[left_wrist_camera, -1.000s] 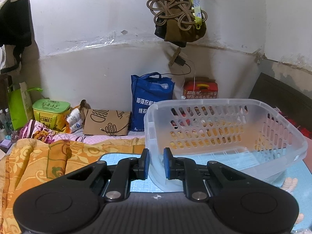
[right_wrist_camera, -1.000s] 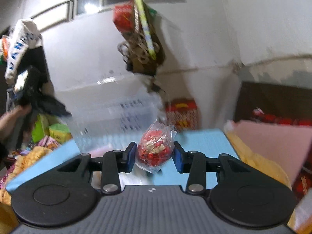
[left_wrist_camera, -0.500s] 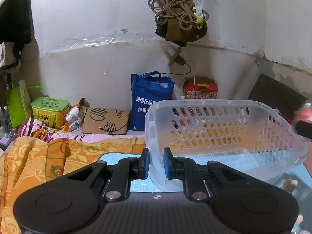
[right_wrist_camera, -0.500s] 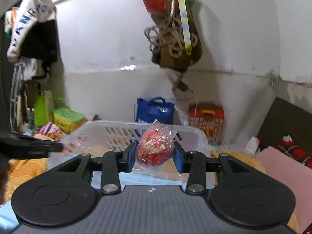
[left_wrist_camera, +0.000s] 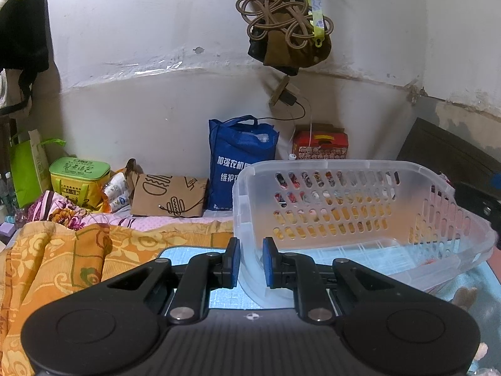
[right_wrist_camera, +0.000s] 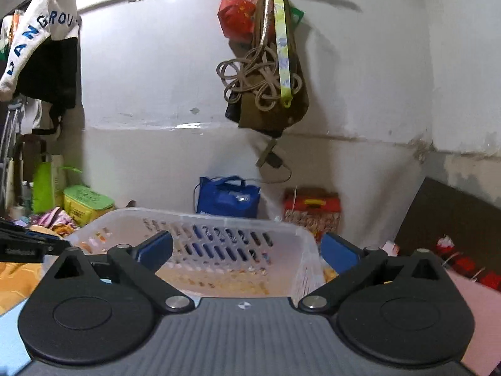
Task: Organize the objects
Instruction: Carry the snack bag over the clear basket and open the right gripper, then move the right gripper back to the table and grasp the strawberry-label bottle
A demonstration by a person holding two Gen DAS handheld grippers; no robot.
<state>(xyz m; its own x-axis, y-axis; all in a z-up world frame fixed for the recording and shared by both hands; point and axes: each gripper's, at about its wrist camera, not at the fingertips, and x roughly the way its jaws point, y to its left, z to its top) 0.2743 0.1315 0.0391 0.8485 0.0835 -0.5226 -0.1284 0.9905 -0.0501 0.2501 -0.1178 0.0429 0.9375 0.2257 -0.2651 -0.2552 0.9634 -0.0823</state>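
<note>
Translucent plastic, pierced with rows of oval slots, is forming the laundry-style basket (left_wrist_camera: 360,206) that is sitting on a pale blue mat (left_wrist_camera: 225,297), tilted slightly toward the left wrist camera. The left gripper (left_wrist_camera: 251,261) is pinching the basket's near corner — its blue pads (left_wrist_camera: 235,258) are pressing on either side of the thin wall, jaws nearly together. The right gripper (right_wrist_camera: 247,247) is hovering over the basket's opposite end with its jaws opening wide and nothing showing between them; whether anything is lying on the basket floor I cannot tell through the cloudy plastic. An orange patterned blanket (left_wrist_camera: 62,250) is lying beside the mat. Behind the basket, against the white wall, a blue tote bag (left_wrist_camera: 241,163) is standing next to a red box (left_wrist_camera: 319,145), a brown paper bag (left_wrist_camera: 169,199) and a green container (left_wrist_camera: 78,178) — and a knotted cord with a pouch (left_wrist_camera: 288,31) is hanging above them.
</note>
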